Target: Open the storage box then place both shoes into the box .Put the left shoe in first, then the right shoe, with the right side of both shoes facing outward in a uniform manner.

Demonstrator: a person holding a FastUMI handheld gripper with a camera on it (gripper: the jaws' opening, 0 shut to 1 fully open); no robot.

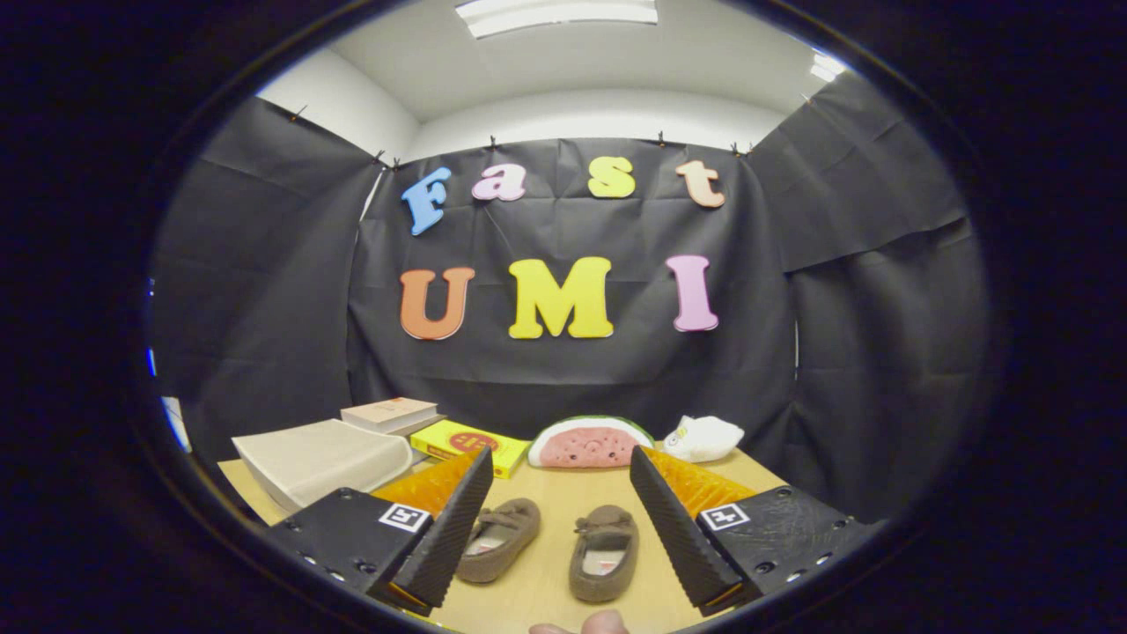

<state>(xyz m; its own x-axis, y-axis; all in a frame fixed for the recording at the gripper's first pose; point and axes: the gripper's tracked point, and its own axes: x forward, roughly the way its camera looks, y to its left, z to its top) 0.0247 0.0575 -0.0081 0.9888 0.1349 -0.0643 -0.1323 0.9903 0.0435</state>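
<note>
Between the wide-spread fingers (563, 528) two small brown shoes (498, 539) (605, 552) lie side by side on the counter (555, 493), nothing gripped. They look soft and light — likely to fold under a pinch, so the heel rim seems the firmest hold. Farther left sits a pale box (321, 460) with books (390, 414); beyond, a watermelon toy (588, 443).
</note>
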